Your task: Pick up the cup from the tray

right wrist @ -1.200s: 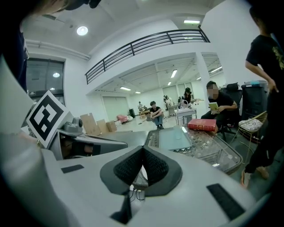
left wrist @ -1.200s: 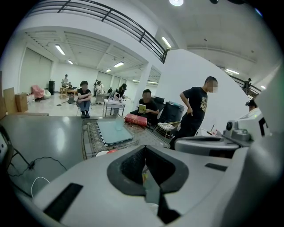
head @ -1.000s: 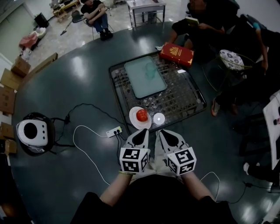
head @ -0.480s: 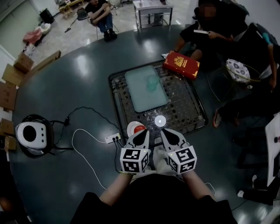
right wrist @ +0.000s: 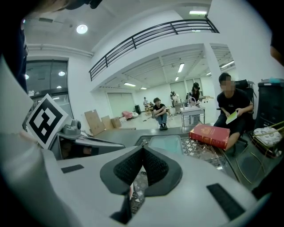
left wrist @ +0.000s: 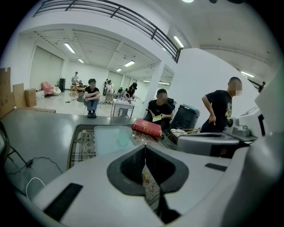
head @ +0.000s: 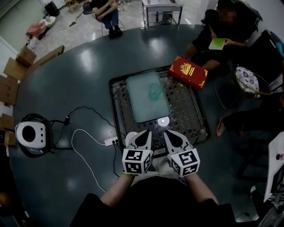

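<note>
Two grippers, both clenched, and neither had anything in it! The left gripper (head: pixel 147 133) hung over the near edge of the round dark surface (head: pixel 75 84), its jaws pressed tip to tip with nothing between them, as the left gripper view showed plainly. The right gripper (head: pixel 167 133) sat just beside it, jaws likewise together and empty.

Ahead of both, the translucent green cup (head: pixel 155 91) stood on the pale green tray (head: pixel 140 99), toward that tray's right side, well apart from either gripper. The tray lay on a dark patterned rack (head: pixel 186 106) in the middle of the surface. A small white disc (head: pixel 163 120) rested on the rack at the tray's near right corner, just ahead of the right gripper. A red book (head: pixel 188 72) lay askew at the rack's far right corner.

A white plate (head: pixel 129 138) peeked out beside the left gripper. Off to the left, a white power strip (head: pixel 112 141) trailed a white cable (head: pixel 82 153), and a round white appliance (head: pixel 31 134) sat near the surface's rim. Beyond the far rim, a seated person (head: pixel 109 11) faced the surface.
</note>
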